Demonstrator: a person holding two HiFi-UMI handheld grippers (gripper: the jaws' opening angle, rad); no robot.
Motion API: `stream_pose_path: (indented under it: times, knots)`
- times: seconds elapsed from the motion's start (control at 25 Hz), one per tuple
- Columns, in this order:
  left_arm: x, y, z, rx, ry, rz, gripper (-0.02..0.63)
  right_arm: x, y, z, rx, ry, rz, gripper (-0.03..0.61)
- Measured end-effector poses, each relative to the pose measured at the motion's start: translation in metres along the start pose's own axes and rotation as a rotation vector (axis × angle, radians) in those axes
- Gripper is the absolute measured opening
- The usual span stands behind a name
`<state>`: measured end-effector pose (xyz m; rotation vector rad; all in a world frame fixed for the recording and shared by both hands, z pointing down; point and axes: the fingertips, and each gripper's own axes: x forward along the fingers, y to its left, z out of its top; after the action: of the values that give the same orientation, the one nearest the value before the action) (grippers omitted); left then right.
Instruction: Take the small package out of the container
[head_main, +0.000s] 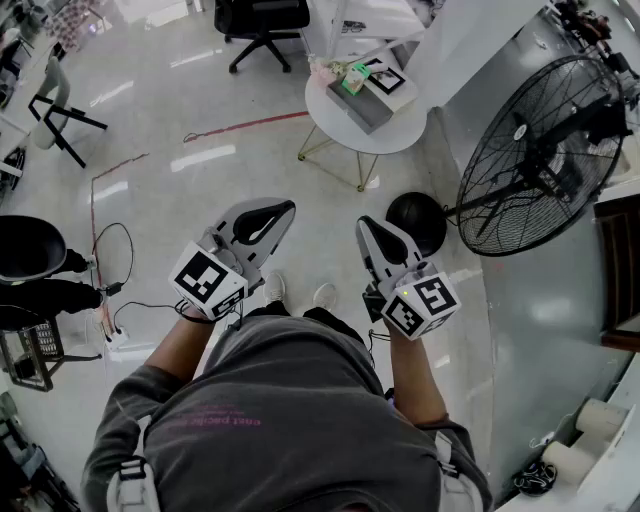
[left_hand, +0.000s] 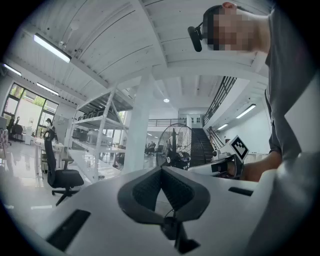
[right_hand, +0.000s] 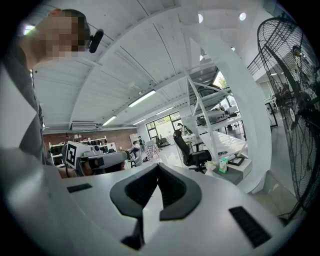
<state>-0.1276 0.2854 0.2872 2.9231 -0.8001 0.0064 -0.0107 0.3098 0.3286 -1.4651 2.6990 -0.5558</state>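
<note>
A round white table stands on the floor ahead of me. On it lies a grey container with a small green package at its far end. The right gripper view shows the same container and package far off. My left gripper and right gripper are held side by side at waist height, well short of the table. Both are shut, tips touching, with nothing between the jaws. In their own views the left gripper and the right gripper point out into the room.
A large black floor fan stands to the right, its round dark base near my right gripper. A framed marker card lies on the table. A black office chair is behind the table. Cables run over the floor at left.
</note>
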Motion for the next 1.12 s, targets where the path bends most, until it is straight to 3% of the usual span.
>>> stream_pose_path:
  times: [1.12]
  knots:
    - [0.078, -0.059, -0.012, -0.003, 0.011, 0.077, 0.015, -0.052, -0.09, 0.003, 0.034, 0.015, 0.031, 0.023]
